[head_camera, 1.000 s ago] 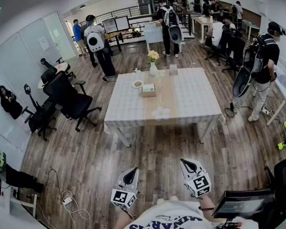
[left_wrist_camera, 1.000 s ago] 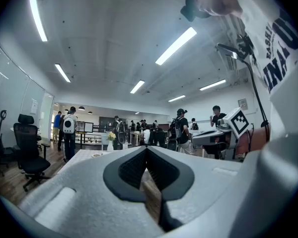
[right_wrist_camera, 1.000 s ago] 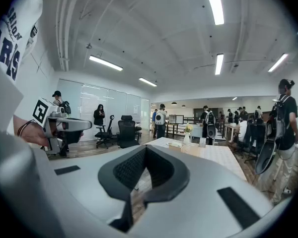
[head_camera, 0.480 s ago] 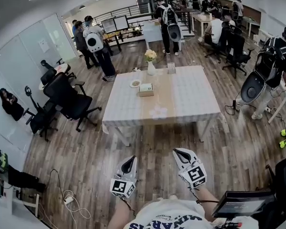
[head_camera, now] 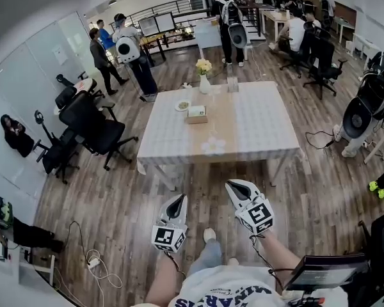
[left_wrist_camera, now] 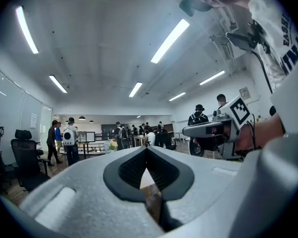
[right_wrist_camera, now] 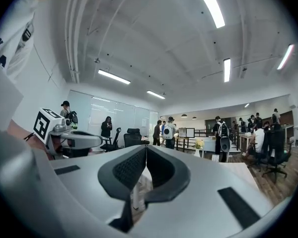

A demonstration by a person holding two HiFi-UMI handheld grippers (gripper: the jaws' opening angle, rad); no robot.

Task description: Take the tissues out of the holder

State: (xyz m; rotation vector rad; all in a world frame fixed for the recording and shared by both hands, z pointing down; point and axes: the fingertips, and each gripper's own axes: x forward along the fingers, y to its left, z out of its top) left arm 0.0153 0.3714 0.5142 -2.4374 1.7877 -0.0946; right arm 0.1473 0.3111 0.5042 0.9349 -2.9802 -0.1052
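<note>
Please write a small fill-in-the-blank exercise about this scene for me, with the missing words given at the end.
1. The jaws of the left gripper and of the right gripper are both ___, with nothing between them.
2. The tissue holder stands on the table, and ___ gripper touches it.
3. The office chair nearest the table is ___ in colour.

Missing words: shut; neither; black.
</note>
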